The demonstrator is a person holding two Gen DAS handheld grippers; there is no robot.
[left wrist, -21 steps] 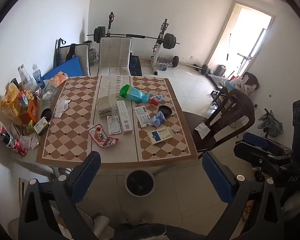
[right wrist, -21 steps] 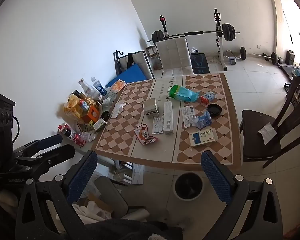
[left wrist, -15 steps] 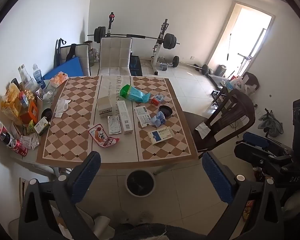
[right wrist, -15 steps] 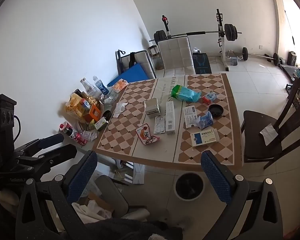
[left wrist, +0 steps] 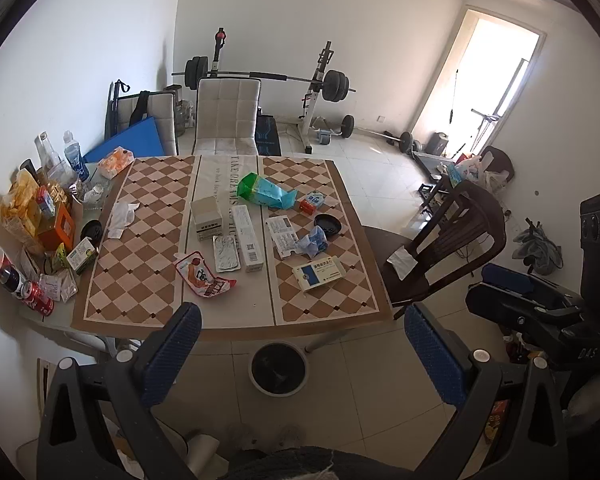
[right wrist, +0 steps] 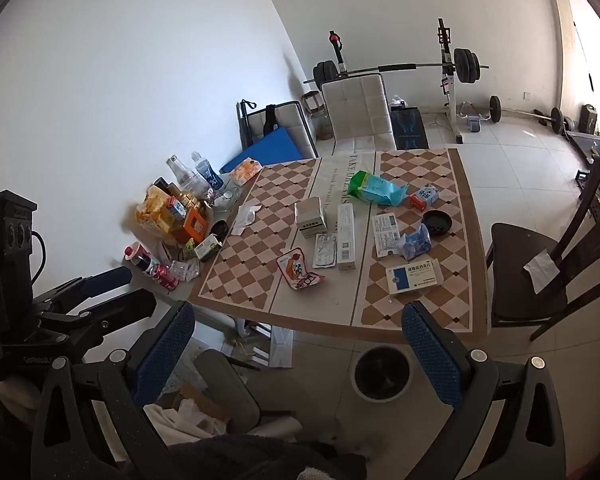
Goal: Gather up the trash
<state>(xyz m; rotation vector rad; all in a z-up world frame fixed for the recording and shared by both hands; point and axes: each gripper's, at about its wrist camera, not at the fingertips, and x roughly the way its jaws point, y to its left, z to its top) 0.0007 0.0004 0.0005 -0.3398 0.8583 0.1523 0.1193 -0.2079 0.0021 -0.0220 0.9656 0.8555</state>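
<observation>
Nothing looks collected yet. From left to right the counter [left wrist: 228, 320] holds a crumpled tissue [left wrist: 122, 218], a torn red wrapper [left wrist: 202, 276], a foil blister pack [left wrist: 226, 254], a green-blue bag [left wrist: 264, 194] and medicine boxes. The bin [left wrist: 278, 368] on the floor below looks empty. The left gripper [left wrist: 300, 352] and right gripper [right wrist: 296, 344] hang well back, jaws wide apart and empty.

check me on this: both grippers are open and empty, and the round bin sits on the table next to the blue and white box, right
Not quite. The round bin stands on the floor by the table's near edge, as the left wrist view shows. The left gripper and right gripper are open and empty.
</observation>
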